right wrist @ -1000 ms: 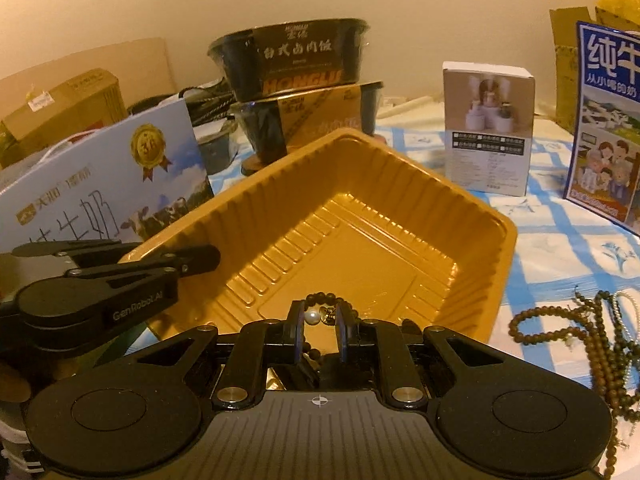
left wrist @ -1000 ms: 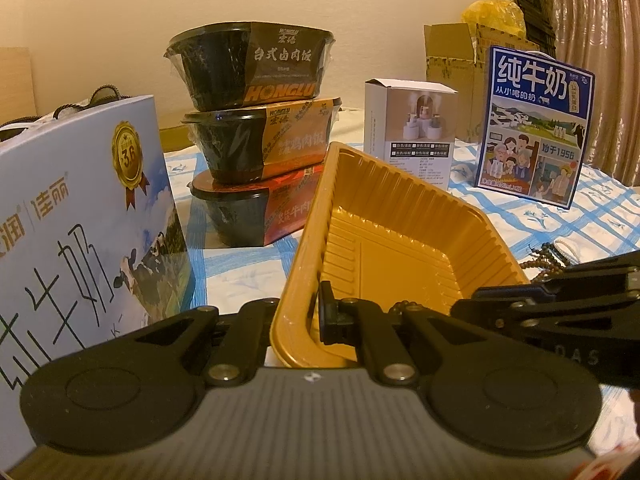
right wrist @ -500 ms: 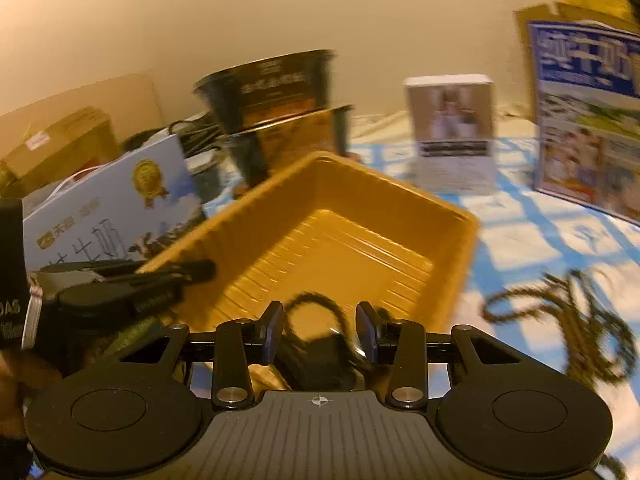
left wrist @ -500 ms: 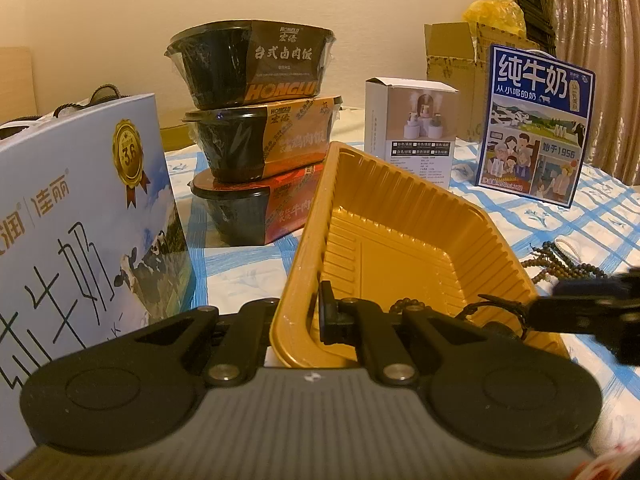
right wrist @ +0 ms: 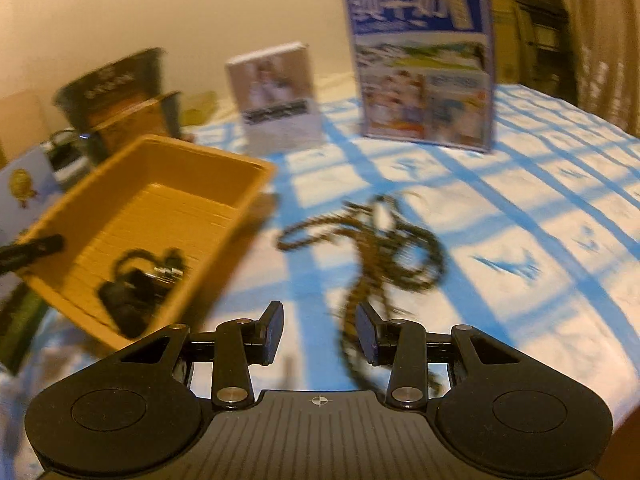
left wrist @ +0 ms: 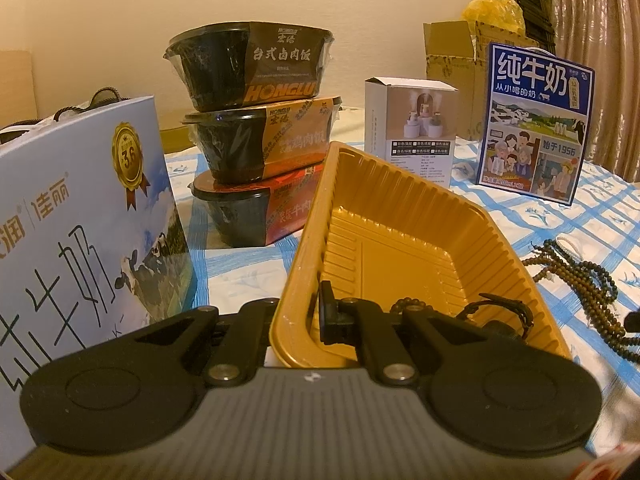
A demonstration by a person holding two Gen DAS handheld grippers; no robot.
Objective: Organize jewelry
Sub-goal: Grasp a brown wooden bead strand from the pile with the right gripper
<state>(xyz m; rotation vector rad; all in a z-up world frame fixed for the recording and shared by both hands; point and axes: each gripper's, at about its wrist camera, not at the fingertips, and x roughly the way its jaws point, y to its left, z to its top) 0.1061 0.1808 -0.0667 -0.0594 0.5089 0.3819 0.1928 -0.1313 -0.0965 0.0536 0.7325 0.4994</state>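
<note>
My left gripper (left wrist: 310,316) is shut on the near left wall of the orange plastic tray (left wrist: 304,240) and keeps it tilted. Dark jewelry (left wrist: 496,314) and a small bead bracelet (left wrist: 408,303) lie in the tray's near corner. In the blurred right wrist view, my right gripper (right wrist: 320,328) stands open with nothing pressed between its pads. It hangs over the checked cloth, just right of the tray (right wrist: 248,184). A tangle of brown bead strands (right wrist: 380,240) lies ahead of it, and one strand runs down between its fingers. The same strands (left wrist: 572,276) show in the left wrist view.
Three black food bowls (left wrist: 256,140) are stacked behind the tray. A pale blue milk box (left wrist: 80,220) stands close on the left. A white carton (left wrist: 412,120) and a blue milk carton (left wrist: 536,120) stand at the back, with a cardboard box (left wrist: 452,52) and a curtain behind.
My right gripper opened, left the dark bracelet in the tray and swung right, out over the bead strands on the cloth. My left gripper and the tray have not moved.
</note>
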